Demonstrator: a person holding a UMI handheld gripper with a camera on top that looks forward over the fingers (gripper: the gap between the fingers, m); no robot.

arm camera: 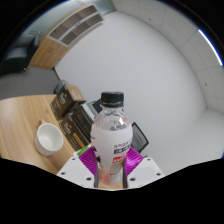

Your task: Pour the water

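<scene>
Item, left of the tongs and a little ahead: a white round ceramic cup, upright on a pale wooden tabletop, its mouth open; whether it holds any water cannot be told.

Item, beyond the cup: a brown boxy object and dark gear on the same tabletop, too small to name.

Item, centre: the tongs, white-bodied with magenta pads, closed to the width of a clear plastic water bottle and pressing on its lower body from both sides. The bottle has a black screw cap and a white printed label; it stands roughly upright and is lifted above the tabletop.

Item, right of the tongs: a plain white wall, nothing else.

Progress, as a judgement: the bottle is in hand, but the cap is on and no tilt has begun. Left to do: uncapping, carrying toward the cup, and the pour itself.
</scene>
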